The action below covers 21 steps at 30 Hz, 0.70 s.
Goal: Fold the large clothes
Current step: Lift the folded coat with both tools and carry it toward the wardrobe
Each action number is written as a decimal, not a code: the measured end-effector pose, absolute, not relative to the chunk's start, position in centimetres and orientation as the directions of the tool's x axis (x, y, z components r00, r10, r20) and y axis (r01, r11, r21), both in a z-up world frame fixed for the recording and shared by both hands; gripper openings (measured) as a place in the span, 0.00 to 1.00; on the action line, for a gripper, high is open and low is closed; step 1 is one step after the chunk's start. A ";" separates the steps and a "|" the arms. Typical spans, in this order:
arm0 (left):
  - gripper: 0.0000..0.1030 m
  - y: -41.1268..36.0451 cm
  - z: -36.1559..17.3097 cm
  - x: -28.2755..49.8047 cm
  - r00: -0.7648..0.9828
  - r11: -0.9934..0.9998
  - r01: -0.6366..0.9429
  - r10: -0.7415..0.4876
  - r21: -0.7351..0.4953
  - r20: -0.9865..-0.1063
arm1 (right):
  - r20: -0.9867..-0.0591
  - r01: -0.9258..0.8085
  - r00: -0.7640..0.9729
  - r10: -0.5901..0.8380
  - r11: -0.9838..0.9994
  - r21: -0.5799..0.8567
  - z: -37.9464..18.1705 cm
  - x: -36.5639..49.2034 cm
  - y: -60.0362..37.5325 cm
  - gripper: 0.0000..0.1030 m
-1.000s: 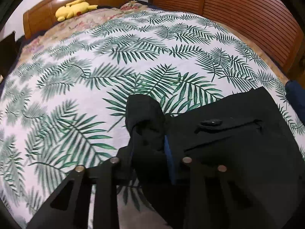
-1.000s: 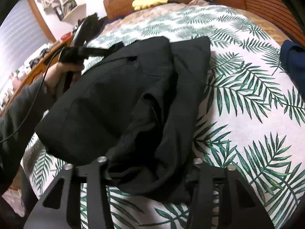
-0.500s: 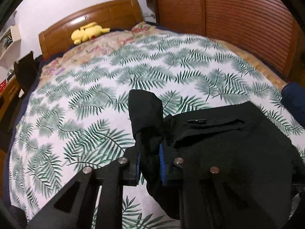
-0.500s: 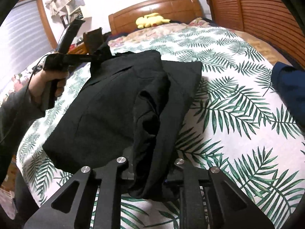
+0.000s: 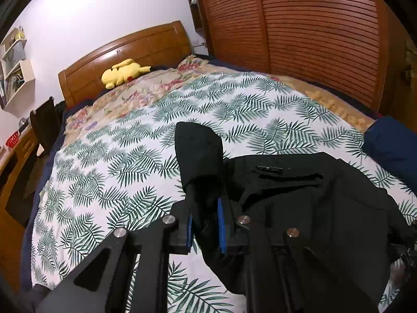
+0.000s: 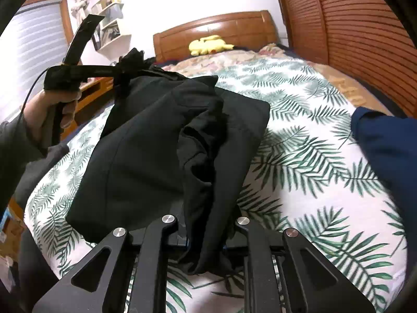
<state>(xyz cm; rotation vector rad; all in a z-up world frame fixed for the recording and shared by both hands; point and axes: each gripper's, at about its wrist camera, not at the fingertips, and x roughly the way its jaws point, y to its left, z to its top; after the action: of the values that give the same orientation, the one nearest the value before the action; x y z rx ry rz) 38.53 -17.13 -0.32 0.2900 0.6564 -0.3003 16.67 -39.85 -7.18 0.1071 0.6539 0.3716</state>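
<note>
- The left gripper (image 5: 205,223) has its blue-padded fingers (image 5: 221,228) closed on a corner of the large black fabric garment (image 5: 312,198).
- The right gripper (image 6: 206,234) fingers pinch another fold of this garment (image 6: 161,140), which is partly lifted above the palm-leaf printed bed sheet (image 6: 299,156).
- No readable writing or label is visible.

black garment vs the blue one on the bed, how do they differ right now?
The black garment is gripped at two spots, by the left tool and the right tool; the blue garment has no tool on it. The black one lies mid-frame, partly lifted and bunched; the blue one sits at the right edge, cut off by the frame. Both are dark clothes over the leaf-print bedspread.
</note>
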 end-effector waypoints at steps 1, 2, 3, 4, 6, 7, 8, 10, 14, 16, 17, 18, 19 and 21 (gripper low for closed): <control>0.12 -17.3 -0.1 38.3 0.754 0.916 0.363 -0.180 0.172 -0.631 | -0.573 -0.300 0.733 0.368 0.930 0.214 -7.0 16.6 -40.2 0.12; 0.12 -17.6 0.3 37.9 0.757 0.913 0.366 -0.180 0.179 -0.628 | -0.573 -0.299 0.734 0.365 0.931 0.209 -6.9 16.5 -40.4 0.12; 0.12 -17.9 0.6 37.6 0.760 0.911 0.369 -0.182 0.184 -0.624 | -0.570 -0.294 0.738 0.360 0.933 0.208 -6.9 16.3 -40.7 0.12; 0.12 -18.3 0.9 37.3 0.762 0.909 0.371 -0.182 0.188 -0.622 | -0.569 -0.290 0.741 0.357 0.934 0.209 -6.8 16.2 -41.0 0.12; 0.12 -19.0 1.4 36.7 0.766 0.905 0.376 -0.183 0.198 -0.616 | -0.565 -0.289 0.744 0.357 0.934 0.209 -6.8 15.9 -41.4 0.12; 0.12 -19.2 1.6 36.4 0.768 0.904 0.377 -0.184 0.200 -0.614 | -0.561 -0.288 0.748 0.354 0.935 0.206 -6.6 15.7 -41.7 0.12; 0.12 -19.5 1.9 36.1 0.771 0.903 0.379 -0.186 0.203 -0.610 | -0.557 -0.286 0.753 0.351 0.936 0.202 -6.5 15.5 -41.9 0.12; 0.12 -20.3 2.6 35.5 0.776 0.900 0.383 -0.190 0.209 -0.602 | -0.549 -0.281 0.763 0.341 0.940 0.194 -6.1 15.2 -42.3 0.12; 0.12 -22.0 4.1 34.4 0.791 0.892 0.393 -0.205 0.222 -0.577 | -0.525 -0.232 0.799 0.294 0.956 0.182 -4.4 15.0 -43.6 0.11; 0.11 -22.9 5.0 34.0 0.803 0.886 0.403 -0.221 0.231 -0.554 | -0.523 -0.212 0.814 0.253 0.967 0.137 -3.5 14.7 -44.2 0.11; 0.11 -23.5 5.4 33.8 0.805 0.882 0.410 -0.229 0.233 -0.547 | -0.524 -0.206 0.816 0.245 0.969 0.132 -3.1 14.6 -44.8 0.11; 0.11 -24.4 6.0 33.6 0.805 0.876 0.423 -0.244 0.234 -0.540 | -0.523 -0.199 0.818 0.238 0.971 0.131 -2.5 14.4 -45.4 0.11; 0.11 -25.0 6.3 33.5 0.806 0.873 0.430 -0.254 0.233 -0.535 | -0.521 -0.193 0.823 0.229 0.973 0.123 -2.0 14.1 -46.0 0.11; 0.11 -27.1 7.2 33.1 0.807 0.863 0.450 -0.283 0.229 -0.518 | -0.504 -0.163 0.844 0.184 0.983 0.086 0.0 13.3 -47.8 0.11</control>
<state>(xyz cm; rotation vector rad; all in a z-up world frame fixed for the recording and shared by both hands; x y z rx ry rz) 33.09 -27.08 7.21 0.3545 0.4925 -0.4014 13.32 -47.81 0.01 0.0401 0.5362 0.1828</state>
